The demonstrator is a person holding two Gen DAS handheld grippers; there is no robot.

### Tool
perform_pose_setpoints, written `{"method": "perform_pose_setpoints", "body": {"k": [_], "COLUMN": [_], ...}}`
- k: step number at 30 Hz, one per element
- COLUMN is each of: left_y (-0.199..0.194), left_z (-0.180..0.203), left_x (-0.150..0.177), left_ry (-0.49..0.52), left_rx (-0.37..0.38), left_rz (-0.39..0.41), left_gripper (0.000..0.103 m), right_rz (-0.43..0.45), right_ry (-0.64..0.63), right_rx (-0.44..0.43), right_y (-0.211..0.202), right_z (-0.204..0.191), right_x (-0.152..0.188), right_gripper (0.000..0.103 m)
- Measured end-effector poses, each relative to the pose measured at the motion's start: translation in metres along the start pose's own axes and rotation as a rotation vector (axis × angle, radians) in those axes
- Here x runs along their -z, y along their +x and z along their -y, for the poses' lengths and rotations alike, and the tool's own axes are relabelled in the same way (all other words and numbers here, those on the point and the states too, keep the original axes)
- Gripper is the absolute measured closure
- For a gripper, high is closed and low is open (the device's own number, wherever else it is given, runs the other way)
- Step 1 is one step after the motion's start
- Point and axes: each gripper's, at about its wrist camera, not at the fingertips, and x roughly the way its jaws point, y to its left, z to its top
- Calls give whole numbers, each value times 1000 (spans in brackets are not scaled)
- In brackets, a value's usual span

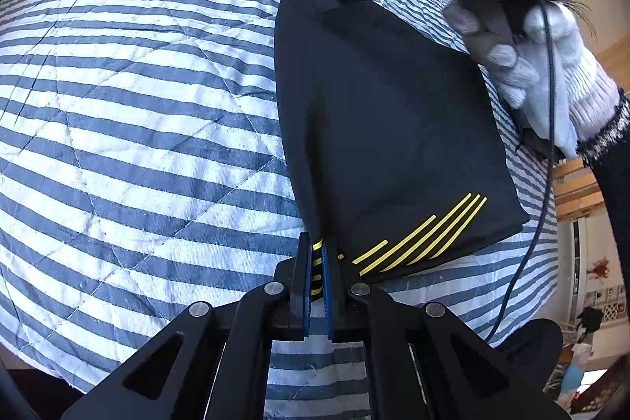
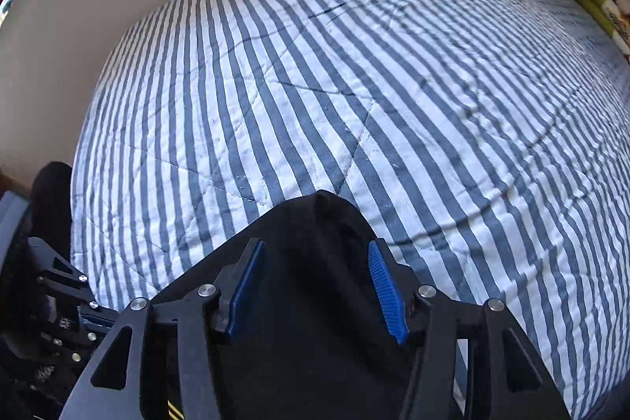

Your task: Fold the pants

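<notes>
Left wrist view: left tongs (image 1: 318, 274) are clamped on the near corner of the folded black pants (image 1: 390, 144), which lie on the striped quilt (image 1: 138, 105) near its right edge; a gloved hand (image 1: 531, 65) holds the other tool above them. Right wrist view: right tongs (image 2: 315, 286) stand apart over the pants (image 2: 311, 321), pads gripping nothing.

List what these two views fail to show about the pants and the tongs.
- Left wrist view: right tongs tips merge with the black pants; contact unclear.
- Left tongs: the pinched pants edge is mostly hidden by the pads.
- Right wrist view: pants run off the bottom edge, under the right tongs.
</notes>
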Motion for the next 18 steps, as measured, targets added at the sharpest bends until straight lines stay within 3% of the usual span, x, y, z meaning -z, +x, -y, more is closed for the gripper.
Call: {"method": "perform_pose_setpoints", "body": {"k": [3,7,9,12,14,15,18], "left_y": [5,5,1,1,0,-1,-6], "left_z": [5,2,-1,-1,-5,-6,-16], "left_x": [-3,-2,0,0,1,0,-3], "left_ry": [4,4,4,8,-7,-11,-38], "left_rx": [1,13,17,22,33,37,56], "left_rz": [-3,-2,-2,4,5,4,6], "left_gripper": [99,99,99,99,99,99,99], "right_rz": [-59,-26,-35,-43,-46,-52,-28], "right_ry": [-2,41,51,20,-5,1,4], "right_rx": [-71,-172,-152,-146,-162,-176,-153], "right_y": [24,23,24,28,29,29,28], "right_z": [10,29,35,29,23,20,13], "right_x": [-4,-7,-11,-12,-15,-14,-22], "right_gripper": [52,52,47,47,75,84,92]}}
